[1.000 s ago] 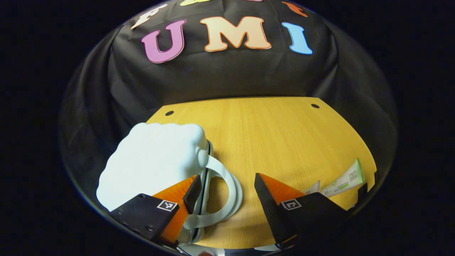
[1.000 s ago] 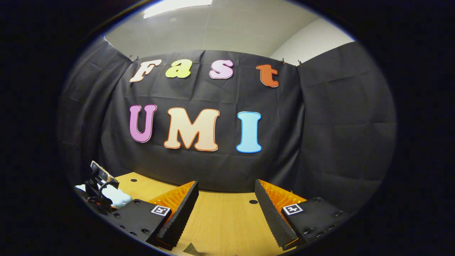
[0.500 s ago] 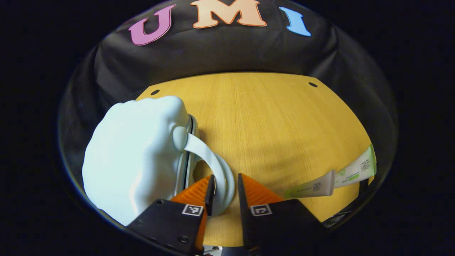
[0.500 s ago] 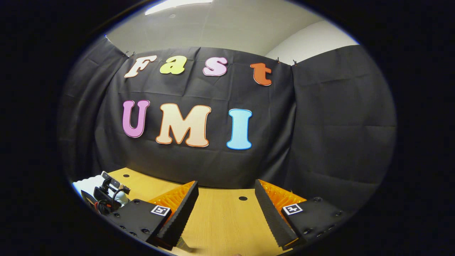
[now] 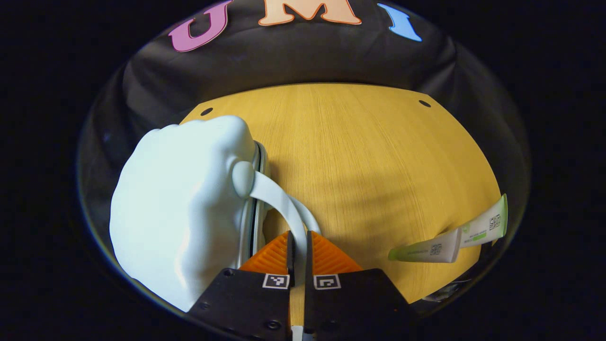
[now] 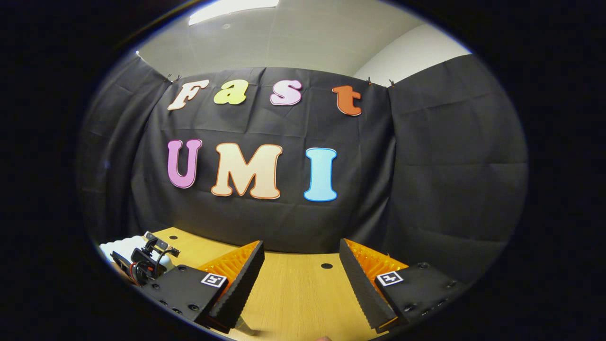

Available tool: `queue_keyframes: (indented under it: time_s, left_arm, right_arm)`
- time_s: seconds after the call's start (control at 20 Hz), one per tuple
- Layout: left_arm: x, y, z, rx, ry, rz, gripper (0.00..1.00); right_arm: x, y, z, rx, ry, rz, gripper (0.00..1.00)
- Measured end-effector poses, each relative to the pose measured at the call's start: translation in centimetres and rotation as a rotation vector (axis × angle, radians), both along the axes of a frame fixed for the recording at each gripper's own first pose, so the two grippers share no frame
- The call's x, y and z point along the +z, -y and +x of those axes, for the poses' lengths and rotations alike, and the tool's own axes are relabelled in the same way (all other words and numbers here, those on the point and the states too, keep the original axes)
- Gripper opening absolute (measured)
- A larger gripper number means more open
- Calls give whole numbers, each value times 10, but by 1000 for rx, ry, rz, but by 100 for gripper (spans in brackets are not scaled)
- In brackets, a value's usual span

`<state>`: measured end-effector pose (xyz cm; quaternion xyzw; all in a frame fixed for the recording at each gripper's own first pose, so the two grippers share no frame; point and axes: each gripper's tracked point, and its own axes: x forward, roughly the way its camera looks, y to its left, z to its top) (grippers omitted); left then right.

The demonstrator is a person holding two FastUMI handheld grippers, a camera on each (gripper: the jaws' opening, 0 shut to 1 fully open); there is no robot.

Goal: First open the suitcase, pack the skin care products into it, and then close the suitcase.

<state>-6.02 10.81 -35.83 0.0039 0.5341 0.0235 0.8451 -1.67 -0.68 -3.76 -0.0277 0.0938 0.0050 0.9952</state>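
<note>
- The left hand-held gripper (image 5: 298, 246) has its fingers pressed together on the pale handle (image 5: 279, 199) of the suitcase (image 5: 180, 208), which lies shut near the surface's (image 5: 360, 156) left edge.
- The handle is a thin curved loop held near its outer bend. The likely risk is that it slides out of the pinch as the lid is pulled, since the fingers have little to bite on.
- A second risk: the handle looks to have two straps lying close together, one per shell half. If both are clamped, pulling would drag the whole case instead of parting the halves. Which strap is held cannot be told from the left gripper view.
- Nothing pins the suitcase down, so a lift could tip it or skid it across the smooth wood.
- The right hand-held gripper (image 6: 300, 279) hangs above the surface with its fingers well apart, empty, and is not placed to steady the case. The right gripper view shows the left gripper low at its left, over the pale case.
- Counted: one suitcase; two skin care tubes (image 5: 450, 239) lying end to end by the surface's right edge, well apart from the case; two hand-held grippers.
- The tubes sit close to that edge, so a careless reach could nudge one off.
</note>
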Motion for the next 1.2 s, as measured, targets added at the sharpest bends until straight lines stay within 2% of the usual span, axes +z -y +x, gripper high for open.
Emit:
queue_keyframes:
  time_s: [0.05, 0.15, 0.3, 0.45, 0.55, 0.75, 0.95, 1.2]
  left_arm:
    - [1, 2, -1, 7, 3, -20, 1]
    - [7, 3, 2, 27, 19, -44, 0]
    - [29, -1, 10, 24, 56, 13, 0]
    - [55, -4, 13, 47, 72, 9, 0]
    - [83, -15, 21, 35, 130, 43, 0]
    - [131, -39, 31, -17, 195, 22, 0]
    - [177, -84, 36, -14, 254, 1, 0]
    - [228, -149, 44, -28, 370, 63, 0]
  right_arm:
    - [2, -1, 1, 1, 11, 10, 99]
    - [4, -3, 5, 10, 31, 20, 100]
    - [6, -8, 8, 47, 54, 30, 99]
    - [6, -20, 9, 118, 55, 57, 99]
    - [6, -30, 7, 152, 57, 78, 98]
    - [16, -27, 15, 101, 112, 68, 98]
    - [17, -37, 16, 85, 133, 76, 98]
    - [28, -38, 24, 52, 190, 33, 98]
